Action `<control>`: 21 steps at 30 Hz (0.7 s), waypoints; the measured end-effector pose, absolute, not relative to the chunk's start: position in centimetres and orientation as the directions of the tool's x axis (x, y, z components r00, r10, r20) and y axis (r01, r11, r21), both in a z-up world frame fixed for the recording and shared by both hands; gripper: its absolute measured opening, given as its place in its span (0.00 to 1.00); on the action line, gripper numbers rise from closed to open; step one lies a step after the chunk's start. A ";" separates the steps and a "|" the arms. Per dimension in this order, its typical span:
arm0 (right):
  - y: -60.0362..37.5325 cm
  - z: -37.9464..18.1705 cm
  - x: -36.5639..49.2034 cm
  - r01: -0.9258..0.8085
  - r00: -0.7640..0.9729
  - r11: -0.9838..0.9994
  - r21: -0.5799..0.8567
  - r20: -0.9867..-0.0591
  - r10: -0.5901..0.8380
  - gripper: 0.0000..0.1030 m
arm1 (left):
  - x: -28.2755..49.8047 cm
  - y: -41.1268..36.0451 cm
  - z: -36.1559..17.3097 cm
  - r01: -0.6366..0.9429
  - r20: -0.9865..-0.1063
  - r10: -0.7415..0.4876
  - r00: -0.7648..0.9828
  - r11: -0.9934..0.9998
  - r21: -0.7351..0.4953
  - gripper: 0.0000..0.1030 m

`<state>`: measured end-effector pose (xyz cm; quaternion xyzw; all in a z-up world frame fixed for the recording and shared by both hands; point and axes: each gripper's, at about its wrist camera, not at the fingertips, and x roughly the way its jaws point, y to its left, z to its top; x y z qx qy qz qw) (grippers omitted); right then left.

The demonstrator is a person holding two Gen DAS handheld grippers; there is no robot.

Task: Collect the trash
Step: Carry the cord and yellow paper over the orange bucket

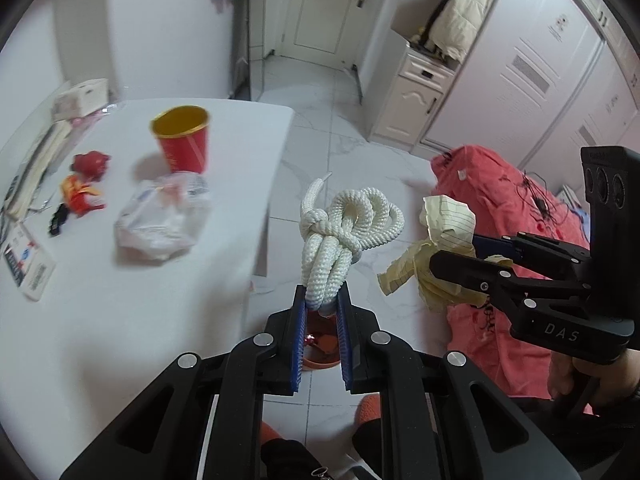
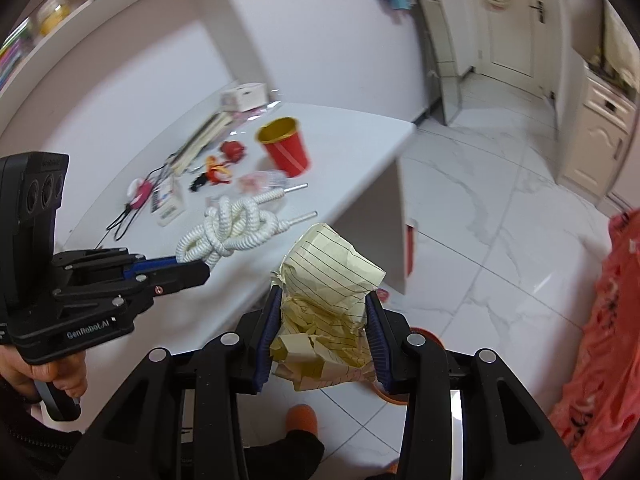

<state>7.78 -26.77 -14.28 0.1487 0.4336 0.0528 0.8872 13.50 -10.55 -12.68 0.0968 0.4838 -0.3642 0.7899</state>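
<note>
My left gripper (image 1: 321,300) is shut on a knotted white rope (image 1: 344,224), holding it over the floor just off the white table's (image 1: 100,300) edge. An orange bin (image 1: 320,344) shows below, between the left fingers. My right gripper (image 2: 322,300) is shut on a crumpled wad of yellow lined paper (image 2: 328,280), with the bin's rim (image 2: 430,336) under it. In the left wrist view the right gripper (image 1: 452,256) and its paper (image 1: 444,220) hang to the right of the rope. From the right wrist camera, the left gripper (image 2: 192,268) with the rope (image 2: 228,228) is at the left.
On the table stand a red cup (image 1: 182,140) with a gold inside, a crumpled clear plastic bag (image 1: 160,216), red and orange wrappers (image 1: 86,184) and small boxes. A red cloth (image 1: 492,240) covers something at the right. White tiled floor lies between, and orange slippers (image 2: 302,420) show below.
</note>
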 end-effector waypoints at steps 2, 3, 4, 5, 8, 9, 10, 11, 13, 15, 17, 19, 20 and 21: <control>-27.9 -15.2 7.6 0.059 0.612 0.948 0.312 -0.762 0.212 0.39 | 13.5 -12.2 -13.7 0.684 -0.842 -0.482 0.241 0.700 -0.205 0.16; -28.6 -15.8 7.5 0.078 0.609 0.947 0.312 -0.767 0.203 0.39 | 13.5 -13.1 -14.3 0.690 -0.848 -0.478 0.229 0.694 -0.205 0.16; -29.0 -16.3 7.5 0.091 0.603 0.945 0.314 -0.772 0.199 0.39 | 13.5 -13.6 -14.8 0.694 -0.853 -0.475 0.218 0.689 -0.207 0.16; -29.6 -17.0 7.5 0.111 0.599 0.941 0.320 -0.777 0.194 0.39 | 13.5 -14.3 -15.5 0.699 -0.858 -0.471 0.204 0.683 -0.209 0.16; -31.0 -19.1 7.4 0.159 0.589 0.929 0.333 -0.788 0.182 0.39 | 13.9 -15.9 -17.8 0.705 -0.877 -0.453 0.162 0.675 -0.218 0.16; -31.5 -20.1 7.5 0.180 0.581 0.925 0.335 -0.795 0.175 0.39 | 14.0 -16.2 -18.3 0.704 -0.880 -0.451 0.152 0.674 -0.224 0.16; -31.9 -20.8 7.6 0.193 0.576 0.921 0.340 -0.799 0.174 0.39 | 14.2 -16.7 -19.2 0.703 -0.886 -0.443 0.136 0.674 -0.228 0.16; -32.2 -21.8 7.8 0.206 0.562 0.916 0.345 -0.808 0.177 0.39 | 14.5 -17.1 -20.1 0.702 -0.891 -0.437 0.119 0.672 -0.236 0.16; -32.7 -23.4 8.2 0.225 0.540 0.910 0.348 -0.822 0.180 0.39 | 15.0 -17.9 -21.6 0.696 -0.897 -0.432 0.090 0.672 -0.253 0.16; -33.1 -25.1 8.4 0.244 0.524 0.905 0.348 -0.833 0.178 0.39 | 15.5 -18.8 -23.6 0.687 -0.905 -0.421 0.053 0.673 -0.273 0.16; -33.3 -26.4 8.7 0.262 0.513 0.901 0.345 -0.841 0.173 0.39 | 15.7 -19.6 -25.3 0.685 -0.914 -0.405 0.028 0.674 -0.278 0.16; -33.8 -27.9 8.9 0.282 0.501 0.894 0.347 -0.848 0.172 0.39 | 15.9 -20.4 -26.9 0.684 -0.920 -0.392 0.002 0.671 -0.285 0.16; -34.2 -28.7 8.9 0.294 0.494 0.891 0.345 -0.853 0.168 0.39 | 16.0 -20.8 -27.7 0.680 -0.922 -0.387 -0.008 0.674 -0.289 0.16; -34.4 -29.4 9.0 0.303 0.489 0.888 0.345 -0.856 0.166 0.39 | 16.2 -21.2 -28.5 0.675 -0.923 -0.383 -0.021 0.676 -0.296 0.16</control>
